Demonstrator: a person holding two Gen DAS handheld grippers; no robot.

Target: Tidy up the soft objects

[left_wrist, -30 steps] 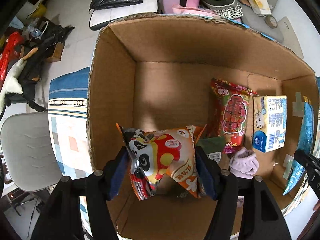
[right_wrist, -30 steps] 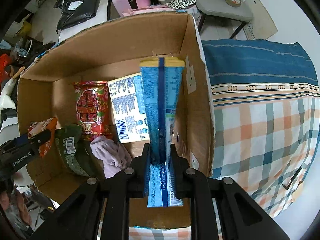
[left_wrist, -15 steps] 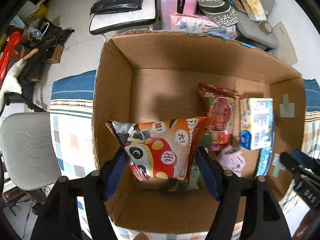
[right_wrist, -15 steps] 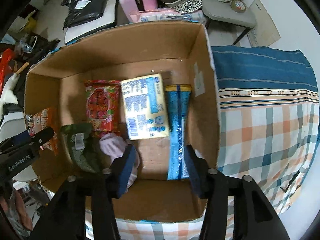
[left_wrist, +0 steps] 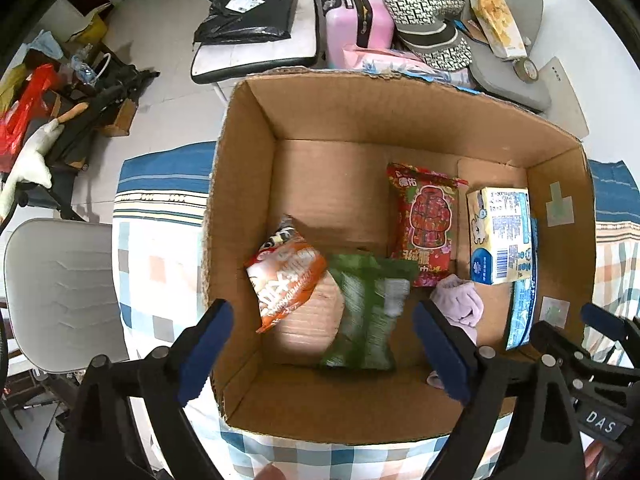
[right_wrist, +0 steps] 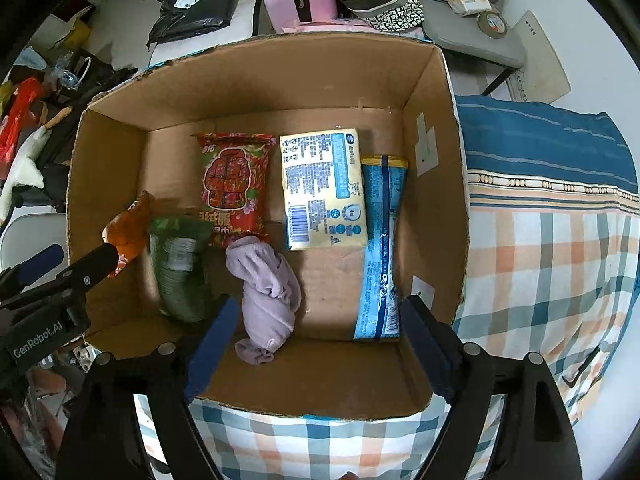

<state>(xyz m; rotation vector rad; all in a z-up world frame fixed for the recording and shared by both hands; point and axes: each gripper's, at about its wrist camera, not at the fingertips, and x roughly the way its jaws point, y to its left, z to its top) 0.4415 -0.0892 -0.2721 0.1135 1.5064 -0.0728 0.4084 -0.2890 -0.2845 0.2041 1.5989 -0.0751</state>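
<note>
1. both claws hang over the box (left_wrist: 248, 152), each with jaws spread wide and nothing between them: left gripper (left_wrist: 320, 348), right gripper (right_wrist: 316, 340).
2. the box sits on a checked cloth (right_wrist: 552, 264). everything soft in view is already inside it.
3. orange bag (left_wrist: 286, 272) lies tilted against the box's left wall near the front, blurred, so probably not settled. green bag (left_wrist: 366, 312) is just beside it toward the middle, touching it, also blurred.
4. red bag (right_wrist: 234, 184) lies flat mid-floor. tissue pack (right_wrist: 322, 190) is just right of it. blue pack (right_wrist: 382, 248) lies along the right wall, touching the tissue pack.
5. purple cloth (right_wrist: 266, 288) is bunched near the front edge, between the green bag and the blue pack.
6. step, as i read it: drop-off done on both sides, claws free above the box.
7. next move, my guess: pull both clear of the box and go find another soft item. none loose is visible on the cloth here. otherwise straighten the orange and green bags so they lie flat like the back row.
</note>
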